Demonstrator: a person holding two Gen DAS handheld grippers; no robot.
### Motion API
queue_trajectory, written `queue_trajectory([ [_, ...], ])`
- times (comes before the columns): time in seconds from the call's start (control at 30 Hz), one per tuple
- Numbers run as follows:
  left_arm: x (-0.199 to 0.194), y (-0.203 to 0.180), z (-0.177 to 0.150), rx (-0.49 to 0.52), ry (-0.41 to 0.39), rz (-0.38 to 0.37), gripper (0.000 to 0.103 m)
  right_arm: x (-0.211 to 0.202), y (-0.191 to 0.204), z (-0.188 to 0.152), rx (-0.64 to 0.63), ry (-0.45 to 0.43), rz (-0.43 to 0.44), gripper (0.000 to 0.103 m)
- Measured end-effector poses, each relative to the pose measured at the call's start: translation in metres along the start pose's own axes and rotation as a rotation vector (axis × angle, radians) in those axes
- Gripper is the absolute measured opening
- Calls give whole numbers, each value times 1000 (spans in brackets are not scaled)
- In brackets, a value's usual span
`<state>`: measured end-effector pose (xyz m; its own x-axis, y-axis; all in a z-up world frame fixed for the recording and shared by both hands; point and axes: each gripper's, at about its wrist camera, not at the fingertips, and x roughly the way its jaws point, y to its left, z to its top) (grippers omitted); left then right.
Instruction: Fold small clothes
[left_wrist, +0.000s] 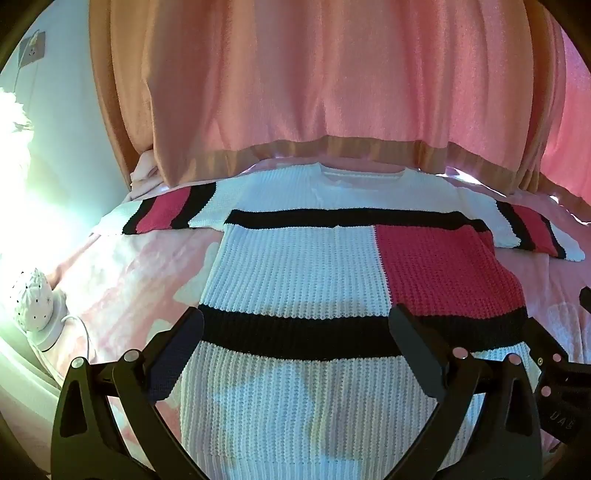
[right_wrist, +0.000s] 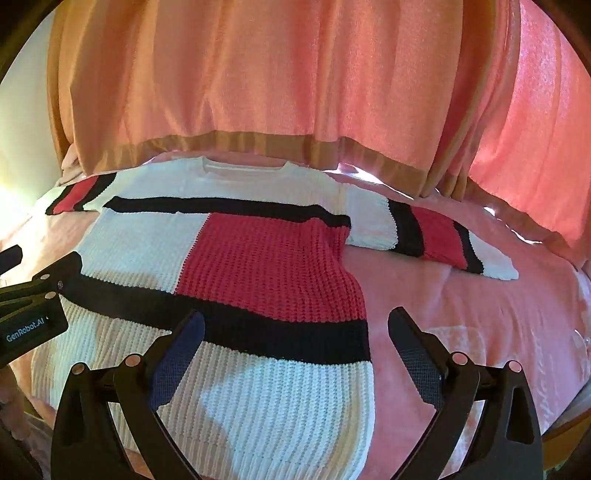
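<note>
A knit sweater (left_wrist: 295, 266) in white, black and red blocks lies flat, front up, on a pink bedspread (left_wrist: 122, 273), both sleeves spread sideways. It also shows in the right wrist view (right_wrist: 236, 258). My left gripper (left_wrist: 295, 325) is open and empty, hovering over the sweater's lower middle near the black band. My right gripper (right_wrist: 295, 328) is open and empty above the sweater's lower right edge, one finger over the knit, the other over bare bedspread (right_wrist: 480, 302). The left gripper's body (right_wrist: 33, 314) shows at the left of the right wrist view.
Pink-orange curtains (left_wrist: 332, 92) hang just behind the bed's far side. A white dotted lamp or ornament (left_wrist: 33, 299) with a cord stands at the left beside a bright wall. The right sleeve (right_wrist: 432, 236) lies on the bedspread toward the right.
</note>
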<state>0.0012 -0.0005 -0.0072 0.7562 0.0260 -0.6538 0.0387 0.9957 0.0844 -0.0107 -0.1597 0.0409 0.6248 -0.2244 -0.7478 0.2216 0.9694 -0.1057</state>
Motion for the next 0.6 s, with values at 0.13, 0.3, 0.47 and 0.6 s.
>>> queue_trajectory([
  [0.13,2,0,-3,3,0,3,98,-1,1,-1,1,-2,0,98],
  [0.3,4,-1,-5,9,2,4,98,0,-1,-2,4,-2,6,98],
  [0.47,3,0,-6,10,4,4,98,0,-1,-1,8,-2,12,98],
  [0.6,3,0,-7,10,5,6,98,0,0,-2,12,-3,17,98],
])
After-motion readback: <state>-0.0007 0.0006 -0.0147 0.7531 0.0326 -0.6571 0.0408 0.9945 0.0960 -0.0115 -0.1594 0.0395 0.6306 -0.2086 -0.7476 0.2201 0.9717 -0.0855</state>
